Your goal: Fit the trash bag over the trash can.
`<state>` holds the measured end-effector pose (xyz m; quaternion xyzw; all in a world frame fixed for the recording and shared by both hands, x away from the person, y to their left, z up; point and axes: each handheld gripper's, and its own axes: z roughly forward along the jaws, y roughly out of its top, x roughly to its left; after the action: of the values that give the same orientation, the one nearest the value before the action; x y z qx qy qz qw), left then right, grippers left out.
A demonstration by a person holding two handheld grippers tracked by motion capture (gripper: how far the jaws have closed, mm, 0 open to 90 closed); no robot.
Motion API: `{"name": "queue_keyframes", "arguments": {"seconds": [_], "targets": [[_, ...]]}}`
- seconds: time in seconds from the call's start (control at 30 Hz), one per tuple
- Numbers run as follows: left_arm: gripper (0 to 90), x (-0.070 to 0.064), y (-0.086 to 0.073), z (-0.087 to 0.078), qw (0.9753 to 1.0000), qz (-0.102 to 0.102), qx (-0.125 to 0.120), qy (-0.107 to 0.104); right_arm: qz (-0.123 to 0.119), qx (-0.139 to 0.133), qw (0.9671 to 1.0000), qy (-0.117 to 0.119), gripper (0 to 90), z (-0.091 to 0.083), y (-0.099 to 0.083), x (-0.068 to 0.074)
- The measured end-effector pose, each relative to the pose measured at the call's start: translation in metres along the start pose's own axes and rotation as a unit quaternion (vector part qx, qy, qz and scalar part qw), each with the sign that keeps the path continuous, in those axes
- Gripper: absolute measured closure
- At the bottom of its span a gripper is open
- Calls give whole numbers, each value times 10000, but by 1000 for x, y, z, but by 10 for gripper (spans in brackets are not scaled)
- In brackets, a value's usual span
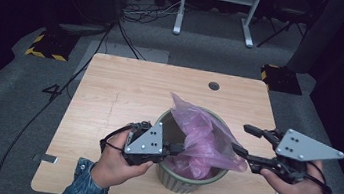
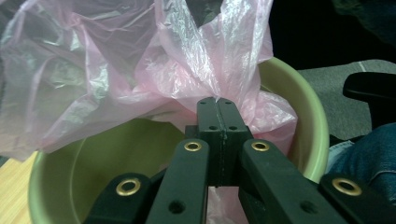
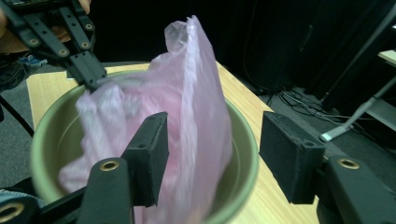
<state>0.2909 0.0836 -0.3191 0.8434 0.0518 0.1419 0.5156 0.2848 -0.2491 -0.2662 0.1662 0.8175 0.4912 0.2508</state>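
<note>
Sitting in the green bin (image 1: 184, 182) near the front of the desk (image 1: 125, 91), the pink bag (image 1: 205, 136) is being fitted as a liner. One edge of the bag is pinched tight by the left claw (image 2: 217, 103), probably so it can be pulled over the rim. The right claw (image 3: 212, 154) is held wide open around the other side, with nothing gripped yet.

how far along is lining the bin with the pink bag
Early. Done: the pink bag sits partly inside the green bin, bunched and standing up above the rim. In hand: the left claw is shut on a fold of the bag near the rim, and the right claw is open at the bag's other side. Left: gripping that side, spreading the bag open and folding its edge over the rim.
</note>
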Motion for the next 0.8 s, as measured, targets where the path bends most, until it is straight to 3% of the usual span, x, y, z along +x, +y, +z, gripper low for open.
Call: {"name": "queue_keyframes", "arguments": {"seconds": [0.07, 0.2, 0.27, 0.37, 0.43, 0.5, 0.53, 0.63, 0.8], "targets": [[900, 0, 1, 1, 10000, 2, 12, -18, -63, 29, 9999, 81, 477, 14, 6, 0], [900, 2, 0, 1, 10000, -58, 48, 58, -45, 49, 9991, 407, 824, 32, 10, -2], [875, 3, -1, 1, 9999, -139, 3, 58, -56, 138, 9990, 424, 900, 37, 10, -4], [718, 5, -1, -1, 9995, -247, -61, 178, 2, 239, 9989, 405, 900, 41, 7, -5], [538, 8, 0, -2, 9987, -276, -151, 391, 54, 242, 9987, 445, 900, 41, 7, -4], [438, 9, 3, -2, 9968, -160, -140, 770, 82, 223, 9985, 487, 900, 42, 7, -2], [411, 10, 5, -2, 9964, -145, -145, 826, 80, 218, 9984, 518, 900, 42, 7, -2], [383, 9, 12, 0, 9971, -273, -255, 664, 56, 209, 9980, 593, 900, 45, 8, 2], [361, 8, 21, 12, 9984, -216, -210, 482, 25, 174, 9970, 758, 900, 52, 8, 10]]}}
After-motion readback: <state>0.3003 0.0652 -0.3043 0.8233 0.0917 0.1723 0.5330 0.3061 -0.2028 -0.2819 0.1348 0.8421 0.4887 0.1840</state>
